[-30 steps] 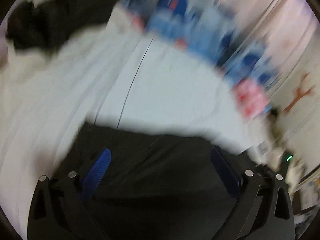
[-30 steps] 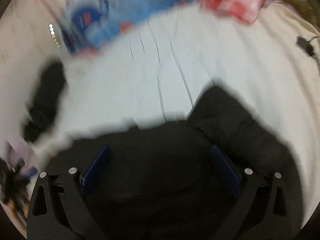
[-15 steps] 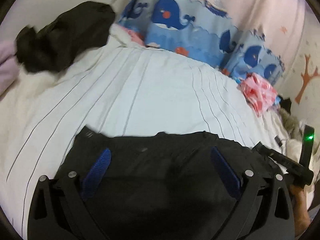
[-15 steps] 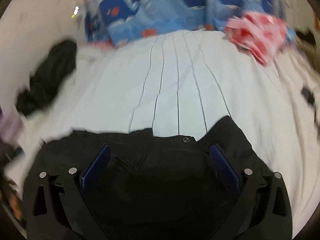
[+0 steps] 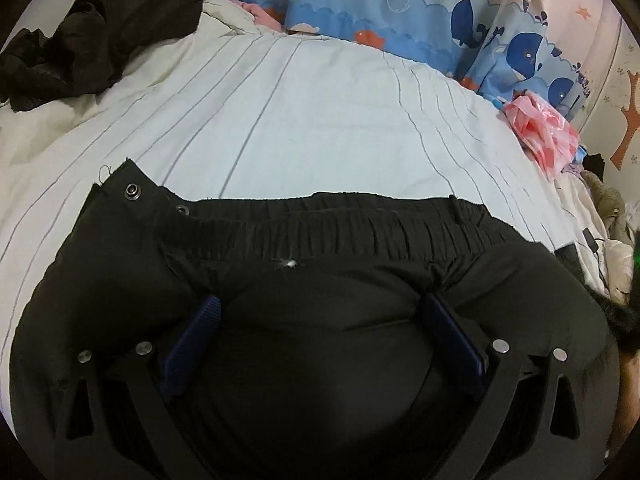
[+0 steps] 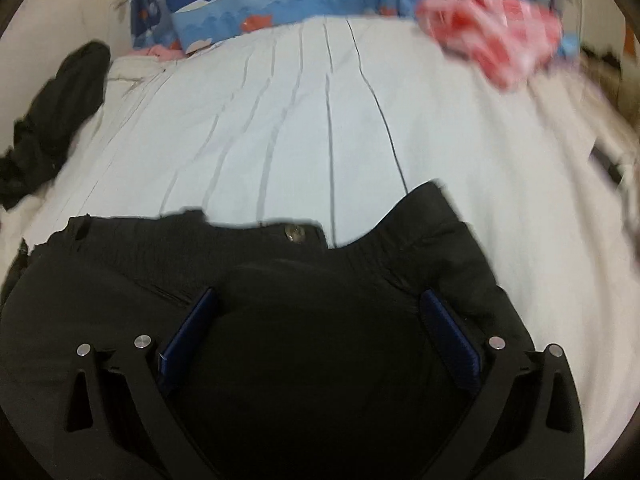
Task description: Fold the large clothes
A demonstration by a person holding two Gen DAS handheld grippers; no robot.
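Black trousers (image 5: 320, 264) lie flat on the striped white bed sheet (image 5: 300, 120), with the elastic waistband away from me and two metal snaps (image 5: 132, 191) at its left corner. My left gripper (image 5: 324, 316) is open just above the cloth below the waistband, and fabric bulges between its blue pads (image 5: 204, 320). In the right wrist view the same trousers (image 6: 260, 272) show a metal button (image 6: 294, 233) and a raised flap at the right. My right gripper (image 6: 320, 308) is also open, low over the black cloth, gripping nothing.
A crumpled black garment (image 5: 100, 28) lies at the far left of the bed. A blue whale-print quilt (image 5: 380, 12) lines the far edge. A pink-and-red bag (image 5: 540, 128) sits at the far right, with a dark cable (image 5: 592, 240) and other clutter beyond.
Both grippers have dropped lower and closer to the trousers, so the waistband now fills more of each view. The jaws stayed wide apart throughout.
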